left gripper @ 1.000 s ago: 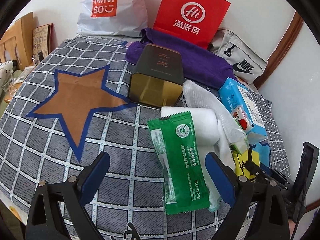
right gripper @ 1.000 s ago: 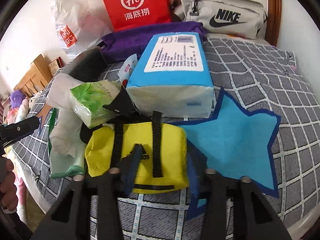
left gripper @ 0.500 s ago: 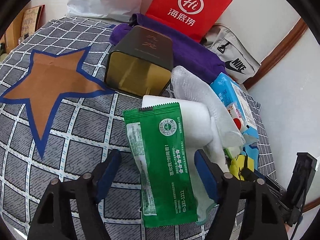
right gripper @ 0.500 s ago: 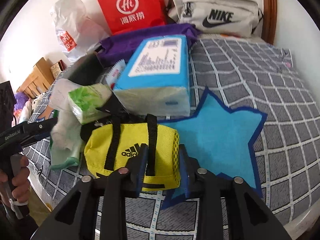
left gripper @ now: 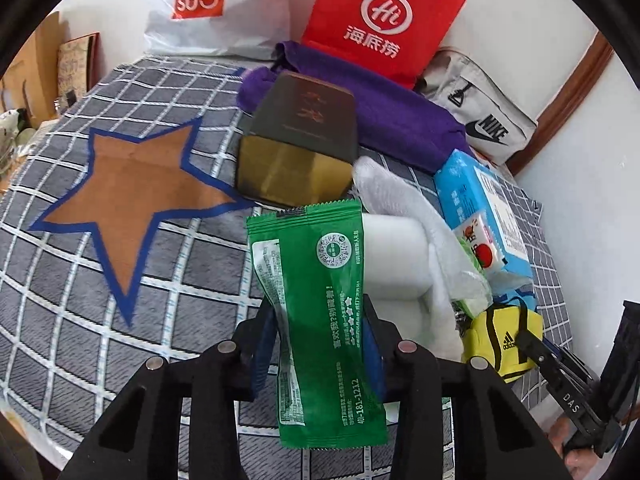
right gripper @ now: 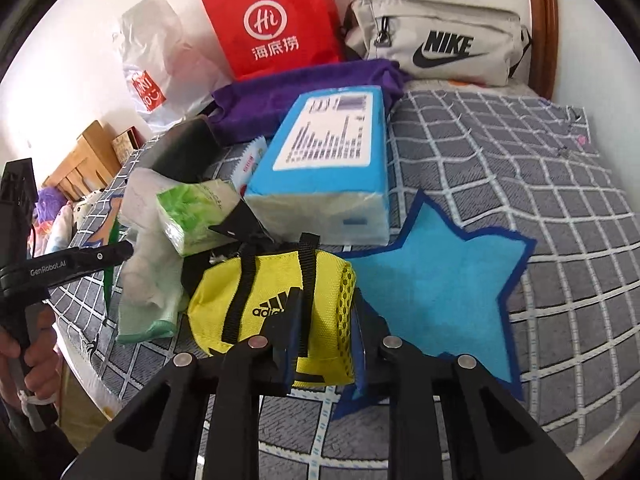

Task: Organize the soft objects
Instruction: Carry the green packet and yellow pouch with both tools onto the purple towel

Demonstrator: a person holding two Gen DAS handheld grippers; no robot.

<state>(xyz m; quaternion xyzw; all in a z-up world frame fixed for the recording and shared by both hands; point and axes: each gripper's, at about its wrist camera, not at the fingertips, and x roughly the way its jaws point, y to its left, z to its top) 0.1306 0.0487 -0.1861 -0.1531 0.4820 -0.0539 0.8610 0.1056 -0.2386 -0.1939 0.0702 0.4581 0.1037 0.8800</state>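
My left gripper (left gripper: 318, 330) is shut on a green wet-wipe packet (left gripper: 320, 312) and holds it above the checked bedspread (left gripper: 60, 304). Behind it lie a white roll (left gripper: 394, 256) and a white cloth (left gripper: 404, 204). My right gripper (right gripper: 326, 320) is shut on the right end of a small yellow adidas bag (right gripper: 256, 300), which rests at the edge of a blue star patch (right gripper: 444, 288). The yellow bag also shows in the left wrist view (left gripper: 500, 336). A brown star patch (left gripper: 136, 188) lies to the left.
A dark and gold box (left gripper: 300, 148), a purple towel (left gripper: 400, 120), a blue tissue pack (right gripper: 332, 168) and a green tissue pack (right gripper: 192, 212) crowd the middle. A red bag (right gripper: 276, 20), a white Miniso bag (left gripper: 216, 4) and a Nike pouch (right gripper: 440, 44) line the wall.
My left gripper closed on the green packet and lifted it. My right gripper closed on the end of the yellow bag.
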